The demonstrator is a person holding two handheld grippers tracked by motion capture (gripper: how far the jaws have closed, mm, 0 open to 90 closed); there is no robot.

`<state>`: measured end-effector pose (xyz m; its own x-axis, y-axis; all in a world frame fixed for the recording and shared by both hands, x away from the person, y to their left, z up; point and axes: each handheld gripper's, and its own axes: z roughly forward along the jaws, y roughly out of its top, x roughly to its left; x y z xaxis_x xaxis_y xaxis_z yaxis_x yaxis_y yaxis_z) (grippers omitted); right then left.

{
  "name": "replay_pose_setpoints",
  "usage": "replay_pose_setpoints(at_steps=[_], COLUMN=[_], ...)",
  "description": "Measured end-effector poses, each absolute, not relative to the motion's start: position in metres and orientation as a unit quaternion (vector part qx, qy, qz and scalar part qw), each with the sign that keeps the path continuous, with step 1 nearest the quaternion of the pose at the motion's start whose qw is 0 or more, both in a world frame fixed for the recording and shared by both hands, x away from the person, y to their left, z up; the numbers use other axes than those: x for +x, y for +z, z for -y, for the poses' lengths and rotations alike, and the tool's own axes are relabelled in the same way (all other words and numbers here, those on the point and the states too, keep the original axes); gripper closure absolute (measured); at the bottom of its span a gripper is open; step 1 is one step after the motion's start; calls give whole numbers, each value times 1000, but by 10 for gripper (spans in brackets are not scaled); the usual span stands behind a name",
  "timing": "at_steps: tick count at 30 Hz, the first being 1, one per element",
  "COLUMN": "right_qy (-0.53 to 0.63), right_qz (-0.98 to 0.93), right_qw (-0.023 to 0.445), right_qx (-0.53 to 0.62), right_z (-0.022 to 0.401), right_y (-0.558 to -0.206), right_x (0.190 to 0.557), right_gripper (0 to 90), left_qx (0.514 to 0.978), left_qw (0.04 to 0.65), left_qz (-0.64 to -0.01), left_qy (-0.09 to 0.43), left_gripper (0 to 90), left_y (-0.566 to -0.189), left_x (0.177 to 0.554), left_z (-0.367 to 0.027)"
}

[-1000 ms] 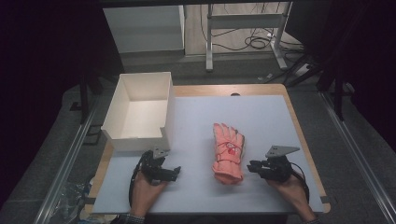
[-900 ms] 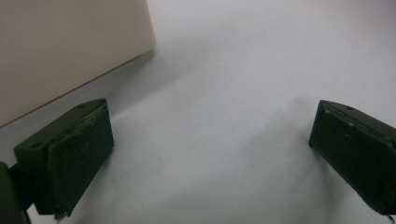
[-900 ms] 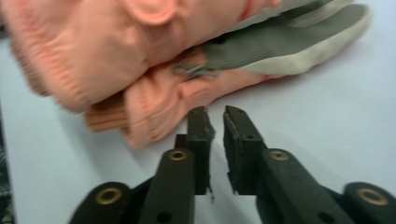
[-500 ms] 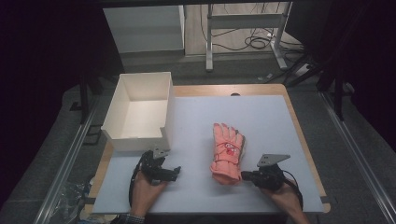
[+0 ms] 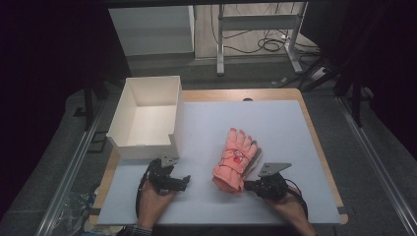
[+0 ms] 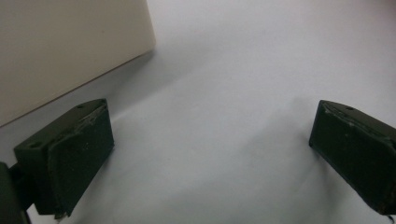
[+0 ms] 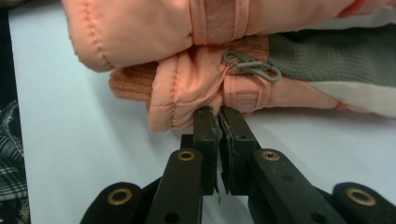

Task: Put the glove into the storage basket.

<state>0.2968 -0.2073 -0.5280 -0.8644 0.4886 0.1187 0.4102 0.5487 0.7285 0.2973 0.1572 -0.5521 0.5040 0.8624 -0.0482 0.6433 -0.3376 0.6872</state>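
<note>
A pink padded glove [image 5: 236, 158] lies on the white mat [image 5: 275, 128], fingers pointing away from me. The right gripper view shows it as two stacked pink gloves [image 7: 187, 32] joined by a grey clip [image 7: 252, 65]. My right gripper [image 5: 246, 185] sits at the cuff end. Its jaws are shut [image 7: 218, 116], with their tips pinching the hem of the lower cuff. My left gripper [image 5: 179, 181] rests low over the mat, just in front of the white box [image 5: 147, 113]. It is open [image 6: 210, 140] with only bare mat between its jaws.
The open white box stands at the mat's left, its near wall [image 6: 65, 46] close to the left gripper. The mat sits on a wooden table [image 5: 314, 132], with desk legs and cables [image 5: 265, 44] on the floor behind it.
The right hand has moved left up to the glove's cuff and its jaws have come together there. The left hand has stayed in place.
</note>
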Motion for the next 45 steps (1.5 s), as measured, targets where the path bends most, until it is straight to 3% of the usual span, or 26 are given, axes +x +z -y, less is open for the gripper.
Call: replay_pose_setpoints(at_steps=[24,45], right_qy=[399,388], right_qz=[-886,-859], right_qw=[54,136], right_qx=[228,304], right_z=[162,231], right_y=[-532,-520], right_x=[302,309], right_gripper=[819,686], left_qx=[802,806], left_qw=[331,336], left_qz=[-469,-459], left_qy=[165,163], left_gripper=[0,14], left_y=[-552,-551], left_x=[297,298], left_z=[-157,-157])
